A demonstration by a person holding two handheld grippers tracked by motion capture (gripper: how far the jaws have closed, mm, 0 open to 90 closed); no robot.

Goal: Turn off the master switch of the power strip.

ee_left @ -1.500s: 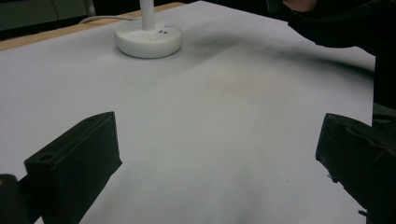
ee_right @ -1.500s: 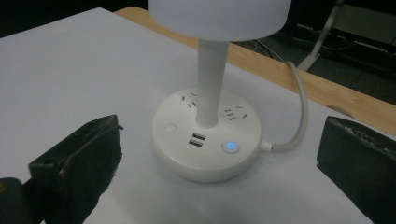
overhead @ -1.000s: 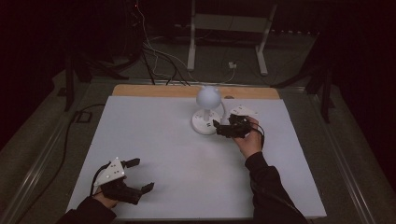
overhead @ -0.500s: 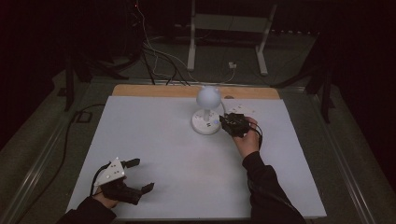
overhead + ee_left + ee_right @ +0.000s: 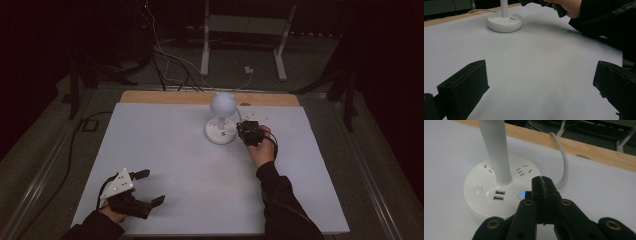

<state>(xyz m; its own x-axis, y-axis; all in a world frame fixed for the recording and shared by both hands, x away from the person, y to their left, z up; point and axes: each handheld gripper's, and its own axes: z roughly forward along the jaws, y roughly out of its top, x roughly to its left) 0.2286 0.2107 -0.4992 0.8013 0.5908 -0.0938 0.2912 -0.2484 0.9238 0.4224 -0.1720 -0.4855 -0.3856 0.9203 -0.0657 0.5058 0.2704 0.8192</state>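
A white desk lamp (image 5: 223, 104) stands at the table's back centre on a round base (image 5: 220, 134). In the right gripper view the base (image 5: 481, 195) carries sockets, two USB ports, a round button and a small blue-lit button (image 5: 523, 194). My right gripper (image 5: 542, 186) is shut, its joined tips right at that blue button; whether they touch it I cannot tell. From above, the right gripper (image 5: 240, 131) sits against the base's right side. My left gripper (image 5: 152, 187) rests open at the near left, nothing between its jaws (image 5: 540, 90).
A white cable (image 5: 564, 162) runs from the lamp base over the table's wooden back edge (image 5: 586, 150). The white table top (image 5: 175, 165) stretches between both hands. A metal stand (image 5: 240, 45) and loose cables lie on the floor behind.
My right gripper has shifted left and turned down onto the lamp base's right side. The left gripper has stayed put.
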